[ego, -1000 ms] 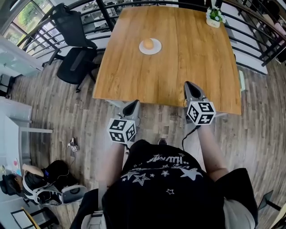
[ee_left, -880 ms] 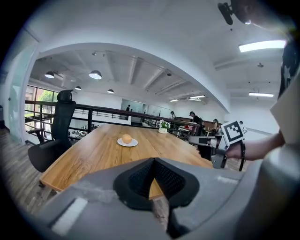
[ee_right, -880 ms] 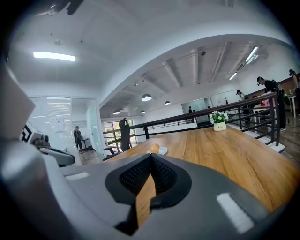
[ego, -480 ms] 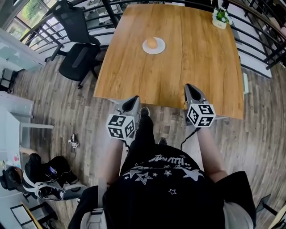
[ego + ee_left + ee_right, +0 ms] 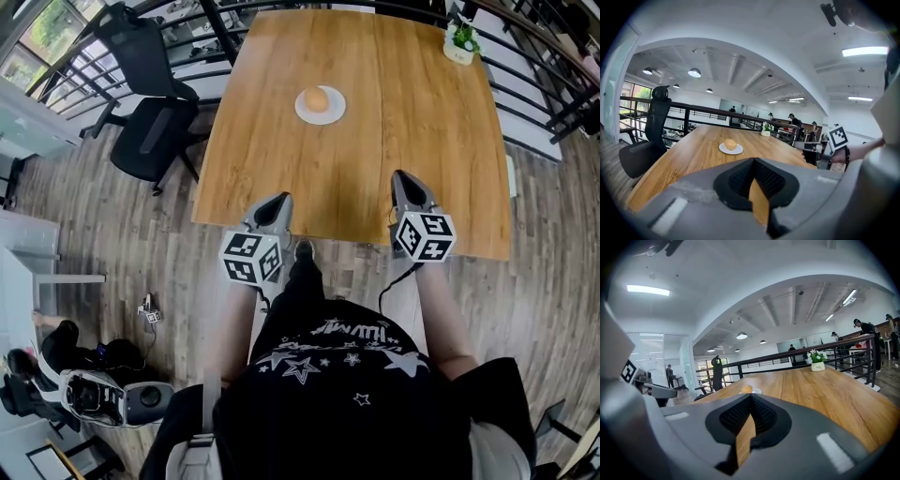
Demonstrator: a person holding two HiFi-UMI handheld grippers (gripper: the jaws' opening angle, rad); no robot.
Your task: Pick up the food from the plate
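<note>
A round orange piece of food [image 5: 317, 98] sits on a small white plate [image 5: 332, 112] at the far middle of the wooden table [image 5: 422, 141]. Both grippers hang over the table's near edge, well short of the plate. My left gripper [image 5: 277, 199] is shut and holds nothing. My right gripper [image 5: 401, 175] is likewise shut and holds nothing. In the left gripper view the food [image 5: 730, 144] and plate [image 5: 723, 149] lie ahead beyond the closed jaws of the left gripper [image 5: 752, 161]. The right gripper view shows the food [image 5: 746, 389] just above the tips of the right gripper [image 5: 750, 397].
A small potted plant [image 5: 458, 41] stands at the table's far right corner. A black office chair [image 5: 150, 84] is left of the table, with a railing [image 5: 548, 66] behind and to the right. A person [image 5: 56, 361] sits on the floor at lower left.
The table's near edge has drawn closer to me, and both grippers have gone from just short of it to over it. Their jaws have stayed shut.
</note>
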